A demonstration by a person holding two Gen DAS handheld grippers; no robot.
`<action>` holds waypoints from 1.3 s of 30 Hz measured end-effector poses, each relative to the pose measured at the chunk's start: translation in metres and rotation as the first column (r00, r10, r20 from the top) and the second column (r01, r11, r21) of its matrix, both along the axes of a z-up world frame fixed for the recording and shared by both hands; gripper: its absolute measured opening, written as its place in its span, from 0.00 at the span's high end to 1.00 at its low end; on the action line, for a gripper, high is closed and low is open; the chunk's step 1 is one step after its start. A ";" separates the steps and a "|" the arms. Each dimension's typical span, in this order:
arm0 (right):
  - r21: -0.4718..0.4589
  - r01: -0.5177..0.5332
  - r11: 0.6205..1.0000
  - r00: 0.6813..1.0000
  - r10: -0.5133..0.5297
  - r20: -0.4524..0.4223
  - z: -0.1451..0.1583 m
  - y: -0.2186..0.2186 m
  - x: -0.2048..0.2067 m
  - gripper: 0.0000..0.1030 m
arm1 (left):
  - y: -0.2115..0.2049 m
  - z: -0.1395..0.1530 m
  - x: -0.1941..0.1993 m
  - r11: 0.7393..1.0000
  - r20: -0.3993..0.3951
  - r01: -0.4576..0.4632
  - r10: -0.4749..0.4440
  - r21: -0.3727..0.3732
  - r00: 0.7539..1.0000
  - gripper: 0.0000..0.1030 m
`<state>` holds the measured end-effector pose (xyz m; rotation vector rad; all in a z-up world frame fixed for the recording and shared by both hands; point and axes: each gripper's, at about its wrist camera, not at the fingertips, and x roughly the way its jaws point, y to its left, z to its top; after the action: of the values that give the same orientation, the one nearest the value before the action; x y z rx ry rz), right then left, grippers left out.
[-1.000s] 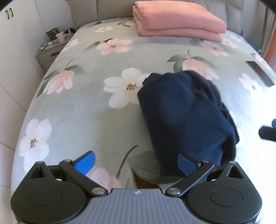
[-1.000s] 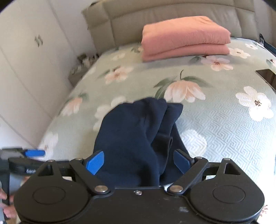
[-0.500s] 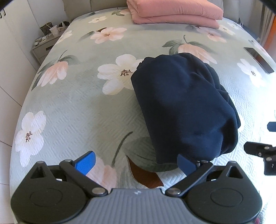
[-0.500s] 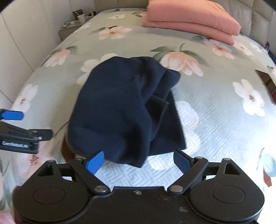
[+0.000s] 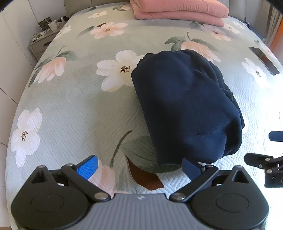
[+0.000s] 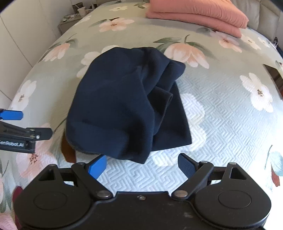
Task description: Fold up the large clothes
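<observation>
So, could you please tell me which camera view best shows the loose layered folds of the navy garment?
The right wrist view: the navy garment shows its overlapping layers and loose edges there. The left wrist view shows the garment mostly as one smooth rounded side, the folds bunched along its far right edge.

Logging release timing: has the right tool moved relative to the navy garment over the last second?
Yes. The right tool has backed away toward the foot of the bed: the navy garment, earlier between its fingers, now lies clear ahead on the floral bedspread.

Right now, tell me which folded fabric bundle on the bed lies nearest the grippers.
The navy garment, crumpled mid-bed just ahead of both open grippers. The pink folded blanket sits far off by the headboard.
</observation>
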<state>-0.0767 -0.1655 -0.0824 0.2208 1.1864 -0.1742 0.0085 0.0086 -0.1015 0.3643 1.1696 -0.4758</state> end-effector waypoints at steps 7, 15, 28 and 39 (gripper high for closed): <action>-0.006 -0.017 1.000 1.000 0.017 -0.016 -0.003 0.004 0.002 0.00 | 0.001 0.002 0.001 1.000 0.012 -0.009 0.009 0.005 1.000 0.01; 0.000 -0.010 1.000 1.000 0.010 -0.007 -0.002 0.001 0.002 0.00 | 0.001 0.000 0.002 1.000 0.015 -0.012 0.012 0.007 1.000 0.01; -0.021 0.002 1.000 1.000 -0.002 -0.016 -0.005 -0.002 0.004 0.00 | -0.002 -0.005 0.004 1.000 0.007 -0.010 0.010 0.015 1.000 0.01; -0.011 -0.002 1.000 1.000 0.002 -0.021 -0.007 0.000 0.005 0.00 | -0.002 -0.006 0.005 1.000 -0.005 -0.008 0.008 0.015 1.000 0.01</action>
<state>-0.0718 -0.1659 -0.0894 0.2083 1.2057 -0.1819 0.0131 0.0062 -0.1079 0.3712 1.1798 -0.4614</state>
